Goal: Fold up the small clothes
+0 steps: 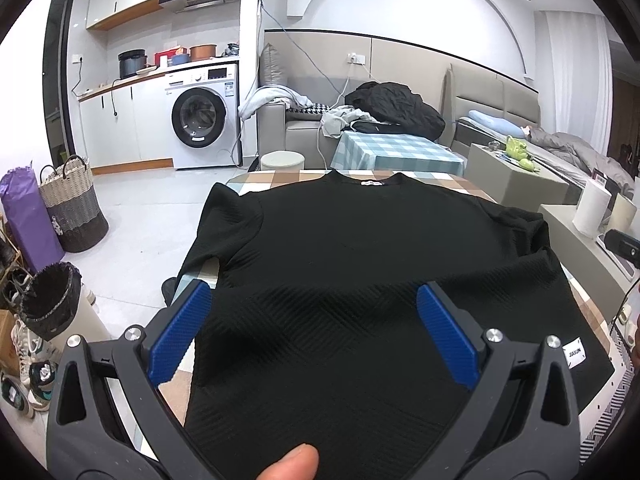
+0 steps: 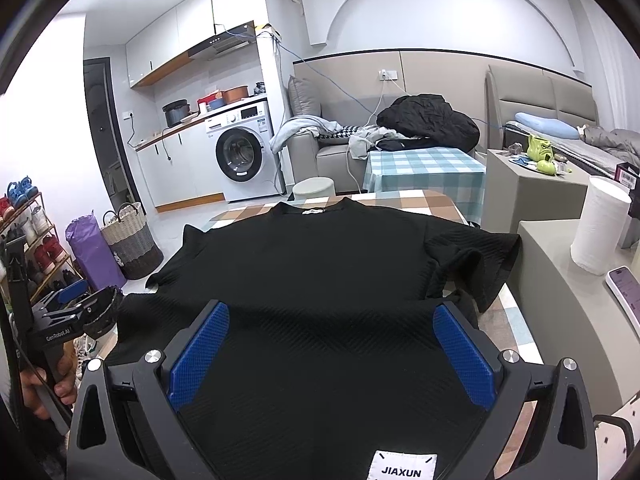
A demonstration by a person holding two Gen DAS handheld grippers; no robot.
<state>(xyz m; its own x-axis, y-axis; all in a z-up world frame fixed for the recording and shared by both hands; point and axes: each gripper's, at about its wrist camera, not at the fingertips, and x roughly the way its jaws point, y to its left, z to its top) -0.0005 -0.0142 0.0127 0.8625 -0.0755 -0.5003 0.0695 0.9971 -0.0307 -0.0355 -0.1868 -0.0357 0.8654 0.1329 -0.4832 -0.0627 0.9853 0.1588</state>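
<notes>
**Black shirt spread flat, both grippers poised at its hem**

A black textured T-shirt (image 1: 340, 248) lies face-up and spread out on a table (image 1: 440, 179) covered in a checked cloth. Its collar, with a small white neck label (image 1: 373, 182), points away from the person; the hem lies nearest, directly beneath both grippers. The shirt's long axis therefore runs straight ahead, from hem to collar, in line with the way both sets of jaws look.

The left gripper (image 1: 314, 300) hovers over the hem's left portion, its jaws spread wide and holding nothing; the garment's left edge falls just under its left blue pad. The right gripper (image 2: 332, 316) hangs over the right portion, jaws likewise wide and empty. A white hem tag (image 2: 402, 466) sits just below it.

The left sleeve (image 1: 224, 224) droops partly off the table's edge. The right sleeve (image 2: 472, 264) is rumpled and bunched on itself beside the body.

No fold appears made yet, so the task looks to be at its start. Each gripper seems about equally near its own side of the hem. A sensible next move would be either to pinch the hem corners or to reach forward and outward for the sleeves; the bunched right sleeve may need flattening first.
</notes>
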